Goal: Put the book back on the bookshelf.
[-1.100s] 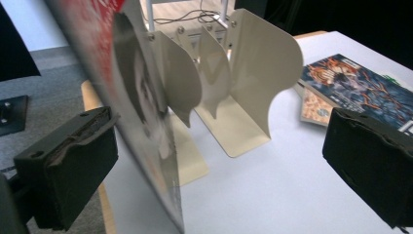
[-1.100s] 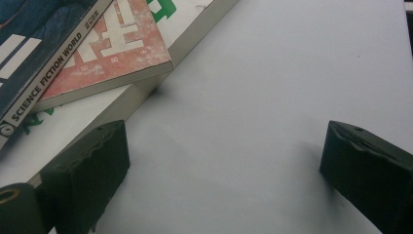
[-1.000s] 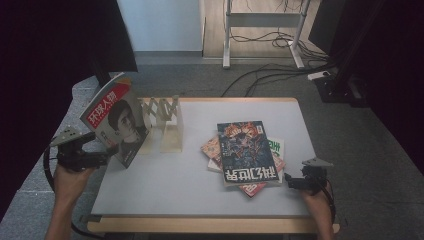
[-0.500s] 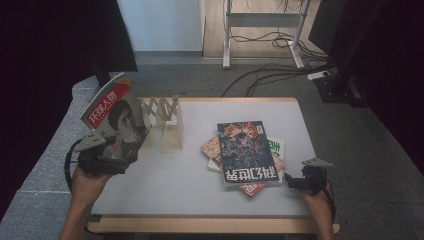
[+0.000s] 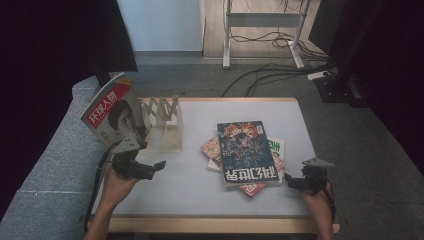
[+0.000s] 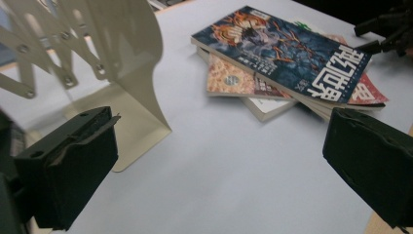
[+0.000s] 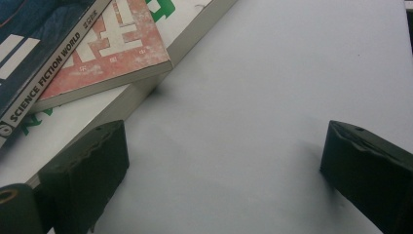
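At the far left I see the red magazine (image 5: 114, 115) standing tilted against the cream bookend rack (image 5: 167, 122), apparently free of any grip. My left gripper (image 5: 150, 169) hovers just beside it, jaws spread and empty. The book stack (image 5: 247, 152) lies mid-table. My right gripper (image 5: 292, 181) rests near its corner, jaws wide apart.

High view overhead; gripper views close, sharing magazines (image 5: 247, 152).

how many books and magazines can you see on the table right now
At least 5: one red-banner portrait magazine standing against the cream metal bookend, and four visible in the stack, topped by the dark blue science-fiction magazine. More may hide underneath.
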### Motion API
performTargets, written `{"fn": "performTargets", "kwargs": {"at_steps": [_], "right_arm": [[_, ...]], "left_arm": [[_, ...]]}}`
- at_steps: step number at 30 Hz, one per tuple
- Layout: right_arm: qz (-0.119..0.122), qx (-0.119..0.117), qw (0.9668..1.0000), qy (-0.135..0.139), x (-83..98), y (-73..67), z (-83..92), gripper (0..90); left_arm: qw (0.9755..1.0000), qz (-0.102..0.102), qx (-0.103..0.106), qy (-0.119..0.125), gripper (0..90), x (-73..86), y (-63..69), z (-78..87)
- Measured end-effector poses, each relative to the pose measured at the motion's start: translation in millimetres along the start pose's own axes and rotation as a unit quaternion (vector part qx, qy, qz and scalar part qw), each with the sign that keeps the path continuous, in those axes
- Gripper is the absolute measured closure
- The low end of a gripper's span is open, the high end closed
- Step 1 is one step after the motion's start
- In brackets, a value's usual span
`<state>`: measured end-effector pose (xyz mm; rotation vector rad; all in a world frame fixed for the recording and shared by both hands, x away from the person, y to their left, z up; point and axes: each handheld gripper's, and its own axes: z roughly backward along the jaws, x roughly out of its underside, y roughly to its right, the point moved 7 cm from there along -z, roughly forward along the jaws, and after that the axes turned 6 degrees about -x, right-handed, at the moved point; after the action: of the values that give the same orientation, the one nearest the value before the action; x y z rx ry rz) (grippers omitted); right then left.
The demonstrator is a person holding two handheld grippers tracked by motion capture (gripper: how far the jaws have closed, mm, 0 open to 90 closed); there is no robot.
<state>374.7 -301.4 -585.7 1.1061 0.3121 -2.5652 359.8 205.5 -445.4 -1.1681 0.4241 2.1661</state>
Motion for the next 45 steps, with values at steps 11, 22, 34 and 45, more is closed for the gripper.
{"fn": "performTargets", "kwargs": {"at_steps": [11, 22, 34, 45], "right_arm": [[0.000, -0.002, 1.0000, 0.000, -0.1, 0.2, 0.0, 3.0], [-0.002, -0.002, 1.0000, -0.001, -0.2, 0.1, 0.1, 3.1], [-0.002, -0.004, 1.0000, -0.002, -0.5, 0.3, 0.3, 3.4], [0.004, -0.012, 0.9999, 0.008, -11.1, 2.6, 7.8, 4.1]], "left_arm": [[0.9994, -0.014, 0.022, -0.021, 0.0, 18.5, 16.6, -35.3], [0.9981, -0.004, 0.043, -0.043, 0.0, 43.5, 21.9, -65.5], [0.9951, -0.031, 0.039, -0.085, 0.0, 65.8, 34.5, -101.1], [0.9895, -0.062, 0.027, -0.128, 0.0, 82.9, 44.7, -119.5]]}}
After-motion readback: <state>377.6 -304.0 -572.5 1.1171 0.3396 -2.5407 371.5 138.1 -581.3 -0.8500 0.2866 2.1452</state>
